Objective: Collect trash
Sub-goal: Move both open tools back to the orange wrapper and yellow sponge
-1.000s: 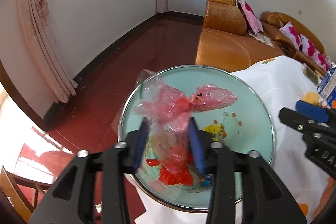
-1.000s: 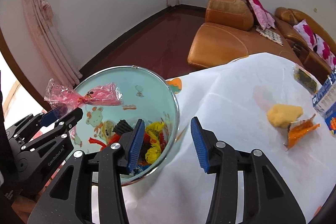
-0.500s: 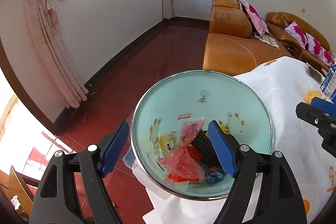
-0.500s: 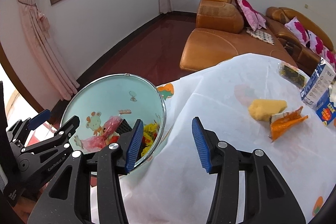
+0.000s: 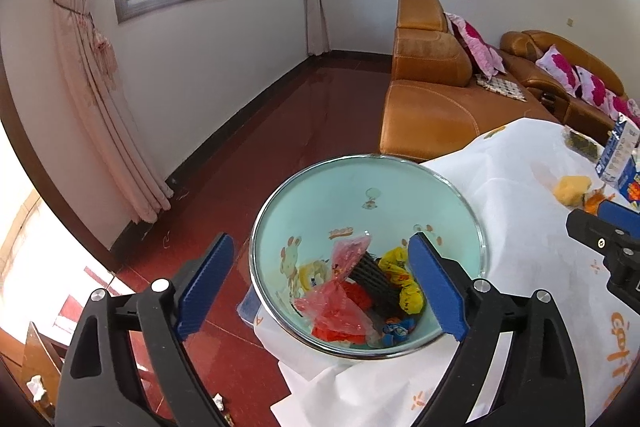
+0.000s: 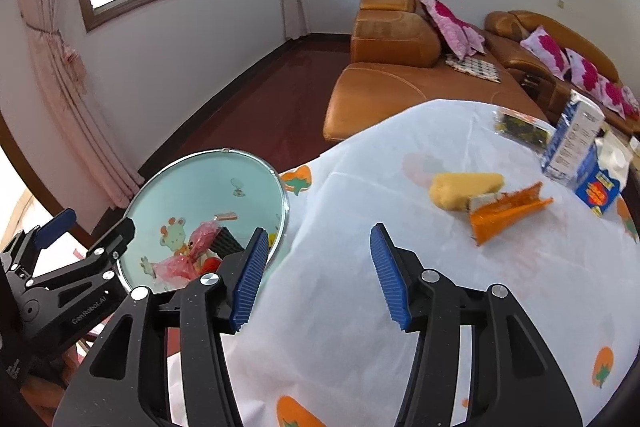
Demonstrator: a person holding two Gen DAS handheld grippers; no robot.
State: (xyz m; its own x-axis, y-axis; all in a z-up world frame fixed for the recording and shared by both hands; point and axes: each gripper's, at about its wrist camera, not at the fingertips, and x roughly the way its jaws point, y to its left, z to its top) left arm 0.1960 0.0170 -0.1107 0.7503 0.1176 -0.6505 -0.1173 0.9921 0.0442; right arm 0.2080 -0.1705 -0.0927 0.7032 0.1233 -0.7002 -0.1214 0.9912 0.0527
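Drop step done: crumpled pink plastic bag [image 5: 340,307] inside pale-green round bin [image 5: 400,195], left gripper [image 5: 320,287] opening wide, empty. Next: right gripper [image 6: 316,275], opening, empty, toward far-right orange wrapper [image 6: 504,213].

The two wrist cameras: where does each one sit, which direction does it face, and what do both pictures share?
Left wrist: on the left gripper, looking down into the trash bin; its jaws are opening, nothing between them.
Right wrist: on the right gripper, facing the table cloth with an orange wrapper; jaws opening, empty.
Shared: bin, cloth, sofa, each other's gripper.
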